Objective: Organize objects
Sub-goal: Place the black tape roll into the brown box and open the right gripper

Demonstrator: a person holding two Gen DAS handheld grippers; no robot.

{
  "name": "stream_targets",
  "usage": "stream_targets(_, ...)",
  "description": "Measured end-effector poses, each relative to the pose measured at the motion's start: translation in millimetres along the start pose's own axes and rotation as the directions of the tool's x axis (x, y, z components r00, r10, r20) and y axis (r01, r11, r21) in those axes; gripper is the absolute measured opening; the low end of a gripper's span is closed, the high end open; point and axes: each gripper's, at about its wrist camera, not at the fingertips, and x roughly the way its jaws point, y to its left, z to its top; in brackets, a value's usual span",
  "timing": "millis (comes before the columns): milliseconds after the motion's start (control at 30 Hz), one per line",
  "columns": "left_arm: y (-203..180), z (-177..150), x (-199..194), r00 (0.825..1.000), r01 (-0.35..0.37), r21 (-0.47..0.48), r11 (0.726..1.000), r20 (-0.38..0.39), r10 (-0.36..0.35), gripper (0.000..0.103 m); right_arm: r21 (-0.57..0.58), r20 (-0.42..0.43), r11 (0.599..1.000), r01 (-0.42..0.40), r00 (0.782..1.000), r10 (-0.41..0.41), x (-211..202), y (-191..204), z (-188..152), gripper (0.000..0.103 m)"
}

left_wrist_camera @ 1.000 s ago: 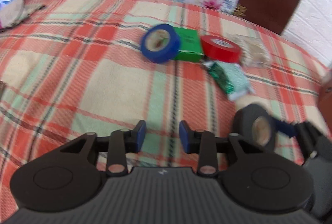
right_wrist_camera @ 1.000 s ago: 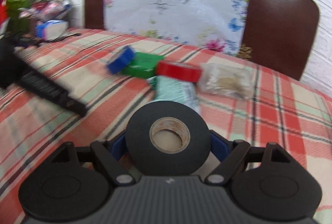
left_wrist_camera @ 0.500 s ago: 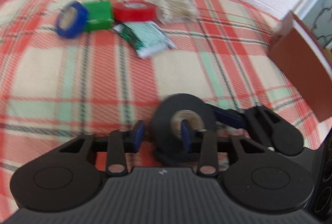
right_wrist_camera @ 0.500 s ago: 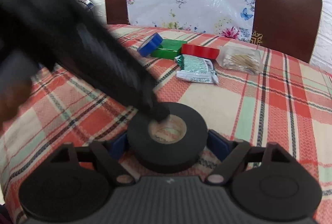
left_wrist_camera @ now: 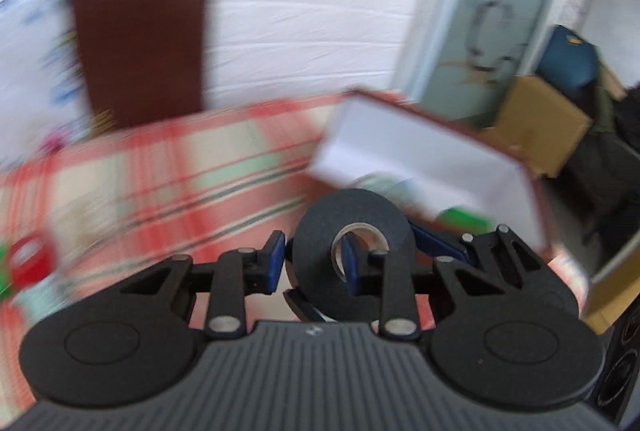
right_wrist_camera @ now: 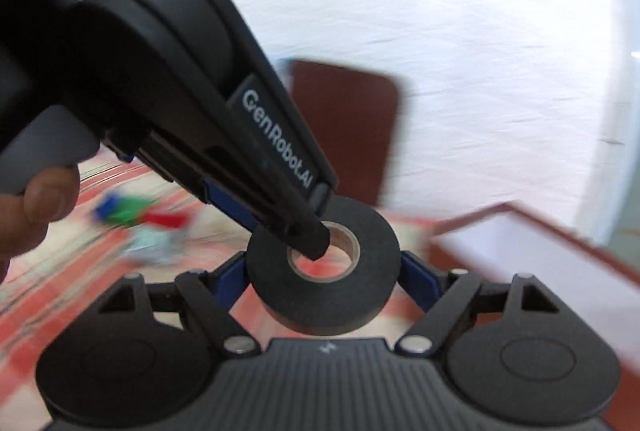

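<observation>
A black tape roll [right_wrist_camera: 328, 311] hangs in the air above the checked tablecloth [left_wrist_camera: 160, 183], with my right gripper [right_wrist_camera: 322, 271] shut across its outer rim. My left gripper [left_wrist_camera: 312, 259] comes in from the left. One of its fingers [right_wrist_camera: 312, 235] is poked into the cardboard core and the other sits just outside the rim. Its jaws are closing with the roll's wall between them; the outer pad stands a sliver off the rim. An open red-brown box with white inner walls [left_wrist_camera: 400, 143] stands just beyond the roll, to the right.
A red tape roll [left_wrist_camera: 28, 255], a blue roll and a green packet [right_wrist_camera: 124, 211] lie blurred on the cloth to the left. Brown chair backs [left_wrist_camera: 140, 43] stand behind the table. A cardboard carton [left_wrist_camera: 540, 135] sits off to the right. A thumb [right_wrist_camera: 44, 199] grips the left handle.
Both grippers rose and swung right with the black roll, from over the cloth to beside the box. The left gripper's finger stayed in the core and its jaws narrowed.
</observation>
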Motion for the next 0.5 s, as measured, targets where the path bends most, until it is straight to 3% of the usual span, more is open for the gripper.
stream_targets(233, -91.2, 26.1, 74.7, 0.992, 0.125, 0.102, 0.987, -0.035, -0.122, 0.032, 0.078, -0.047, 0.974, 0.212, 0.977, -0.209, -11.3, -108.3, -11.0, 0.081)
stream_targets(500, -119.9, 19.5, 127.3, 0.983, 0.15, 0.088, 0.985, -0.118, -0.139, 0.032, 0.205, -0.151, 0.937, 0.282, 0.955, -0.254, 4.0, -171.4, -37.2, 0.083)
